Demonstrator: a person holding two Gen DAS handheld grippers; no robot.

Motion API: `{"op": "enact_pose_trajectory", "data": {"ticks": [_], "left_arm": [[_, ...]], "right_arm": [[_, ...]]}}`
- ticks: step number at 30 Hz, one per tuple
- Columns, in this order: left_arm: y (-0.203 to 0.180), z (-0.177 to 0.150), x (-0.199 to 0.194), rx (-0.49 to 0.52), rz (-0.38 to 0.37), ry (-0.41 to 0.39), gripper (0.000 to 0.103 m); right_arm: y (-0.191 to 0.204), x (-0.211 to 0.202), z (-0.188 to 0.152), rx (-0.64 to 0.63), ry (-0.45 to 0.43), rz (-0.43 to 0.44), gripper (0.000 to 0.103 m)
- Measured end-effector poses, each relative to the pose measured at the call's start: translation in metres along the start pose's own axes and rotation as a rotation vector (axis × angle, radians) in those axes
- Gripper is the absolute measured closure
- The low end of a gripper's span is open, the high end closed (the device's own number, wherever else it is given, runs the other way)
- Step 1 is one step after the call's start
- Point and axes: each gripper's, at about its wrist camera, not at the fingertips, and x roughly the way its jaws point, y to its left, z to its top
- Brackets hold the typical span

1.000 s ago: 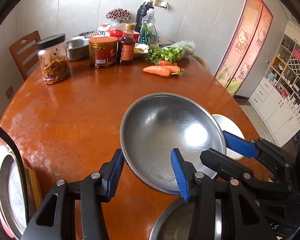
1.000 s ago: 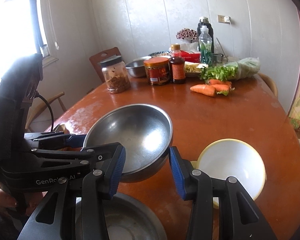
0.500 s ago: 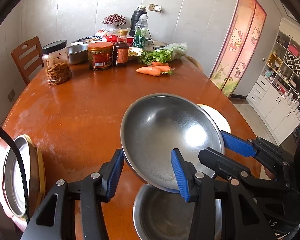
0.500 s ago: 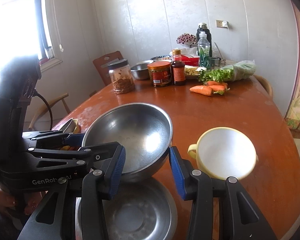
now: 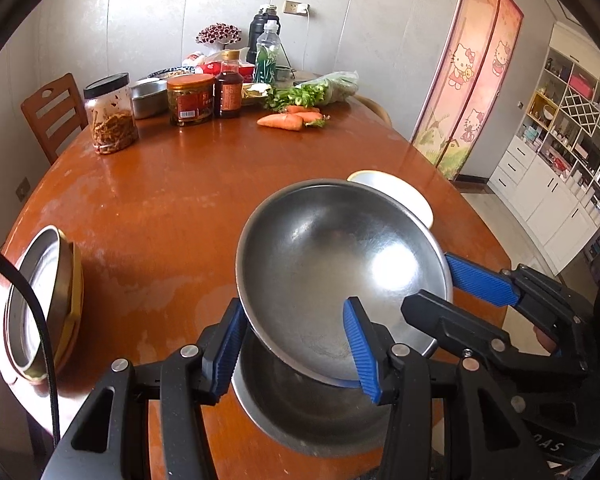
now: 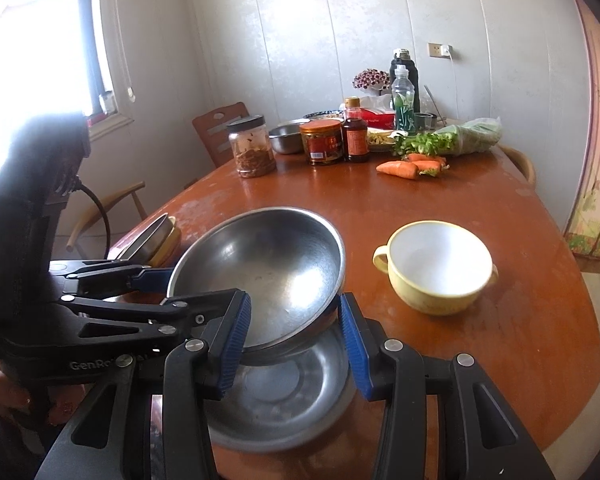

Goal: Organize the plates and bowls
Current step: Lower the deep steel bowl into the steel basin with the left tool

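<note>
A large steel bowl (image 5: 340,256) hangs tilted above the table, gripped from two sides. My left gripper (image 5: 294,350) is shut on its near wall, one blue finger outside and one inside. My right gripper (image 6: 294,340) is shut on the opposite side of the steel bowl (image 6: 268,264), and it shows in the left wrist view as the right gripper (image 5: 460,292) clamped on the rim. Directly below sits a second steel bowl (image 6: 284,400), upright near the table's front edge, partly hidden by the held one.
A yellow two-handled bowl (image 6: 436,268) stands to the right. A stack of plates (image 5: 40,300) sits at the table's left edge. Jars, bottles, a small steel bowl (image 6: 286,138), greens and carrots (image 6: 412,166) crowd the far side. Wooden chairs stand behind the brown table (image 5: 160,200).
Both grippers have carried the held bowl back toward the near edge of the table. The lower steel bowl has come into fuller view beneath it.
</note>
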Motion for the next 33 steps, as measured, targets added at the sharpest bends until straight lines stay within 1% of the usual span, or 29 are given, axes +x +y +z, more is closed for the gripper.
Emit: {"op": "enact_pose_trajectory", "data": {"ticks": [6, 17, 23, 33], "left_arm": [[-0.005, -0.014, -0.002, 0.008, 0.008, 0.019, 0.054], [-0.005, -0.030, -0.002, 0.017, 0.004, 0.048, 0.054], [-0.004, -0.034, 0.004, 0.018, -0.006, 0.071, 0.054], [-0.004, -0.035, 0.007, 0.016, -0.009, 0.078, 0.054]], "right_arm": [[0.005, -0.010, -0.016, -0.008, 0.016, 0.005, 0.055], [0.005, -0.009, -0.034, 0.006, 0.060, 0.018, 0.055], [0.002, -0.008, -0.036, 0.016, 0.067, 0.021, 0.055], [0.000, -0.003, -0.038, 0.027, 0.081, 0.023, 0.055]]}}
